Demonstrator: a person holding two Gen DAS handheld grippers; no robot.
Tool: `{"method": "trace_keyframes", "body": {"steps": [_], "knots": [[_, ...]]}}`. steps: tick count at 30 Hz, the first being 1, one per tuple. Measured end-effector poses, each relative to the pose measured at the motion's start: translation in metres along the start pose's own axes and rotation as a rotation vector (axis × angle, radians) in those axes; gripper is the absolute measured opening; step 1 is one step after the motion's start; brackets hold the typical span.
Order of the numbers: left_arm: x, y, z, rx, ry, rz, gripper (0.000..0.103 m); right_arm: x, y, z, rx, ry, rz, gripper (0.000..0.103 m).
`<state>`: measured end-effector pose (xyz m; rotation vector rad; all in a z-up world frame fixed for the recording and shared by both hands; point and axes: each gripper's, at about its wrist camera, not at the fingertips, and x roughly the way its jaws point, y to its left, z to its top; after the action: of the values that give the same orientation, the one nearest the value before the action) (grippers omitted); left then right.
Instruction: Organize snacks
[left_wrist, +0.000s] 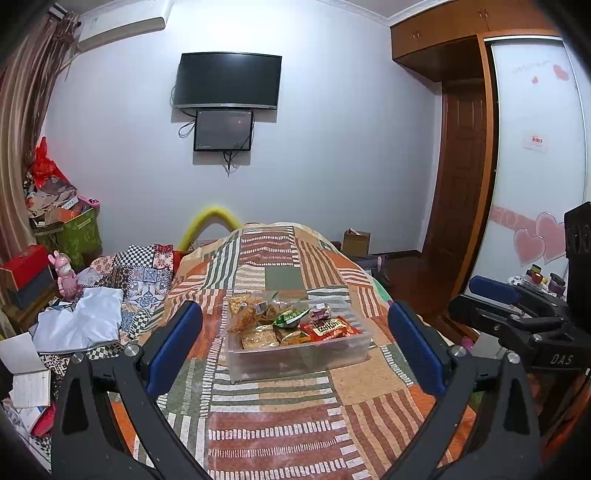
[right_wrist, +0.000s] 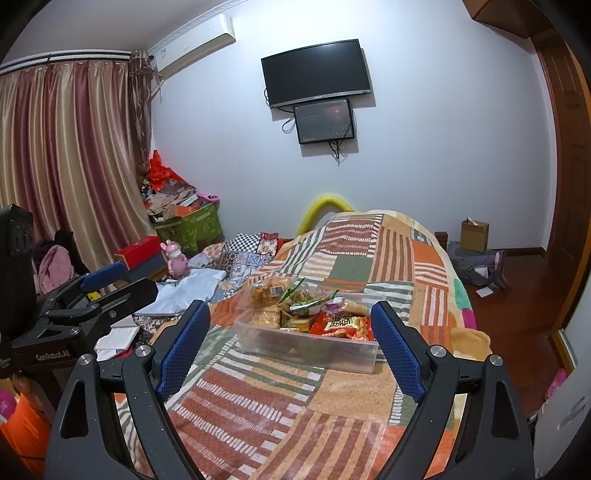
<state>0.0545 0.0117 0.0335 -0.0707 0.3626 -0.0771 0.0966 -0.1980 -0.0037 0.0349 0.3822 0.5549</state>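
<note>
The clear plastic bin (left_wrist: 299, 356) sits on the patchwork bedspread (left_wrist: 280, 424), near the middle of the bed, directly ahead of both tools; it is filled with snack packets (left_wrist: 288, 321), among them a red packet (left_wrist: 330, 328) at the bin's near right corner and a green packet (left_wrist: 291, 317) behind it.

The left gripper (left_wrist: 295, 341) stands released, jaws wide, nothing between the pads; the right gripper (right_wrist: 291, 345) likewise stands open and empty; both are short of the bin, not touching it.

Handling, as a judgement: the bin looks rigid, thin-walled and smooth, so likely slippery under the pads; best taken by a rim or side wall, one tool at each end; the load appears light. The packets are soft, crinkly film, easily crushed; pinch a sealed edge rather than the body; the heap stands above the rim and may spill if the bin tilts.

Writing: the red packet bears large printed characters, not legible; "DAS" shows on the right tool in the left view; "GenRobot.AI" shows on the left tool in the right view; a barcode label sits on a rear packet, unreadable.
</note>
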Motion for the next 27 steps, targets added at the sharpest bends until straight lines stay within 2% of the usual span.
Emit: {"method": "trace_keyframes", "body": {"steps": [27], "knots": [[0.0045, 0.0006, -0.0018, -0.017, 0.019, -0.01, 0.102, 0.0, 0.0029, 0.0, 0.004, 0.003, -0.02, 0.087]]}}
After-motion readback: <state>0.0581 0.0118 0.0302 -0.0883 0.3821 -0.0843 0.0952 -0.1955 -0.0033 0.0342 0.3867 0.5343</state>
